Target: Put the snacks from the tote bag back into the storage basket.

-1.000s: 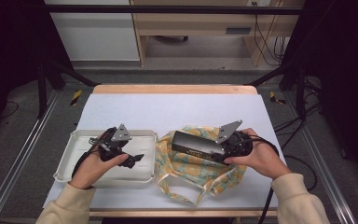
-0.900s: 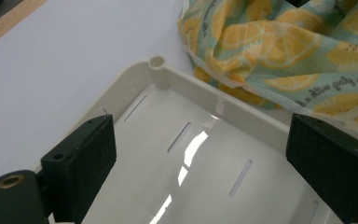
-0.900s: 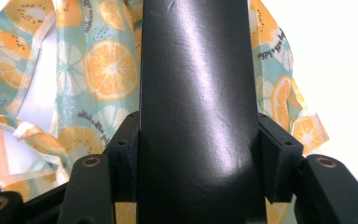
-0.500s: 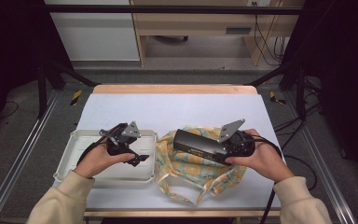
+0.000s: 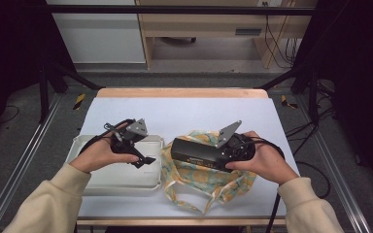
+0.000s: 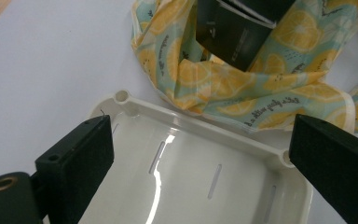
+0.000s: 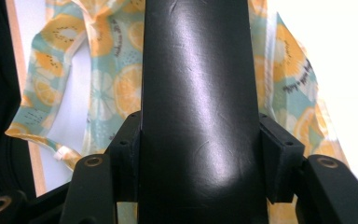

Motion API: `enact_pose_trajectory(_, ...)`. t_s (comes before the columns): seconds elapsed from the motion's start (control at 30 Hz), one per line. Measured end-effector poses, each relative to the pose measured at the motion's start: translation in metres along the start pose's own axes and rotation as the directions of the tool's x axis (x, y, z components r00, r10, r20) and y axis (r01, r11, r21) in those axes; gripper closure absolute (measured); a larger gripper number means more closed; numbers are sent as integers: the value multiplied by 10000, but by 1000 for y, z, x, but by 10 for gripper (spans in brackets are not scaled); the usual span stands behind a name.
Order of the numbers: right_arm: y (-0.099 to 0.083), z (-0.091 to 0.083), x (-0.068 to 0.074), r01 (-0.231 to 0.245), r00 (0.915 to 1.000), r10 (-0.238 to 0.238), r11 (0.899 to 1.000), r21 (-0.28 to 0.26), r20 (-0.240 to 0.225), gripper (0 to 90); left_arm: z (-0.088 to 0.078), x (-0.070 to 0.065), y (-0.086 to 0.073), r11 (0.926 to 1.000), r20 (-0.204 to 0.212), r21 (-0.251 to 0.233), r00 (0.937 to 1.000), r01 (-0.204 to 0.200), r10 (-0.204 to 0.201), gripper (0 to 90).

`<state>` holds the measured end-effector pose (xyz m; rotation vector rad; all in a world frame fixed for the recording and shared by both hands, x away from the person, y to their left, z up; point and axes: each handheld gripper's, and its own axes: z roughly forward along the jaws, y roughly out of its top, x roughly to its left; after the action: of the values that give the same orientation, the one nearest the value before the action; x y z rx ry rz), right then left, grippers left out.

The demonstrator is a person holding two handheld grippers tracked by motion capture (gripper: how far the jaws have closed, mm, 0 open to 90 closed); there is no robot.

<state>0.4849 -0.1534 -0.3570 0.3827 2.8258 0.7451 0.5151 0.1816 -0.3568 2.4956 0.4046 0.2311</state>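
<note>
A white plastic tray (image 5: 121,180) lies at the table's left, with a lemon-print cloth bag (image 5: 209,180) spread beside it. My left gripper (image 5: 138,153) hovers over the tray's right part, open and with nothing in it. In the left gripper view its jaws (image 6: 200,158) stand wide apart above the tray's rim (image 6: 200,126), facing the bag (image 6: 242,93). My right gripper (image 5: 228,153) is shut on a long black box (image 5: 196,151) held level over the bag. In the right gripper view the black box (image 7: 198,93) runs up between the pads (image 7: 279,156).
The white table top (image 5: 184,111) stretches behind the tray and bag to a wooden far edge (image 5: 184,92). Cables trail from both grippers toward the person. Black frame posts stand at both sides of the table.
My left gripper has risen a little and shifted right over the tray, toward the bag. The right gripper and the black box have stayed in place.
</note>
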Motion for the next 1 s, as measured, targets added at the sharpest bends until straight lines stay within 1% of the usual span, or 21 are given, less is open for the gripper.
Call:
enact_pose_trajectory(0.07, 3, 1, 1, 26, 10000, -25, 10000, 61, -49, 434, -2, 3, 1, 10000, 145, 34, 9999, -43, 43, 66)
enact_pose_trajectory(0.13, 6, 2, 2, 92, 9999, -92, 9999, 45, -41, 434, -5, 4, 2, 10000, 197, -64, 9998, -44, 45, 66)
enact_pose_trajectory(0.2, 8, 2, 3, 18, 10000, -18, 10000, 5, -56, 433, -8, 5, 4, 9999, 248, -116, 9997, -76, 79, 67)
enact_pose_trajectory(0.27, 10, 1, 4, -13, 10000, 13, 10000, -42, -25, 433, -13, 3, 7, 9992, 53, -256, 9995, -320, 322, 67)
enact_pose_trajectory(0.33, 11, -1, 5, 29, 10000, -29, 10000, -8, 29, 434, -17, 1, 11, 9988, 42, -380, 9995, -298, 300, 68)
enact_pose_trajectory(0.4, 14, -4, 7, 16, 10000, -16, 10000, -32, 45, 433, -21, -1, 15, 9977, -5, -433, 9987, -514, 514, 68)
enact_pose_trajectory(0.47, 17, -7, 8, 118, 9999, -117, 9998, -127, 41, 433, -24, -3, 21, 9965, -47, -439, 9975, -706, 705, 68)
enact_pose_trajectory(0.57, 22, -11, 8, 203, 9998, -204, 9996, -193, -18, 433, -27, -5, 28, 9953, -17, -332, 9959, -907, 907, 68)
enact_pose_trajectory(0.63, 25, -13, 8, 236, 9997, -238, 9996, -162, -107, 433, -27, -7, 32, 9937, 4, -151, 9938, -1110, 1110, 68)
enact_pose_trajectory(0.73, 30, -15, 9, 364, 9989, -369, 9992, -192, -274, 433, -28, -10, 35, 9879, -169, 313, 9882, -1517, 1522, 64)
enact_pose_trajectory(0.83, 34, -15, 11, 390, 9987, -394, 9992, -134, -316, 433, -31, -13, 37, 9851, -54, 397, 9858, -1673, 1677, 55)
enact_pose_trajectory(0.9, 37, -13, 12, 454, 9984, -457, 9989, -93, -342, 433, -32, -15, 37, 9844, -14, 436, 9853, -1705, 1707, 56)
enact_pose_trajectory(0.93, 38, -13, 12, 438, 9982, -439, 9990, -28, -406, 433, -31, -15, 38, 9828, 52, 529, 9842, -1767, 1767, 56)
enact_pose_trajectory(0.97, 39, -11, 12, 464, 9979, -467, 9989, -82, -447, 433, -30, -16, 38, 9813, 131, 564, 9829, -1841, 1836, 56)
enact_pose_trajectory(1.0, 41, -10, 12, 436, 9980, -438, 9990, -45, -449, 433, -29, -17, 38, 9790, 221, 703, 9815, -1912, 1901, 56)
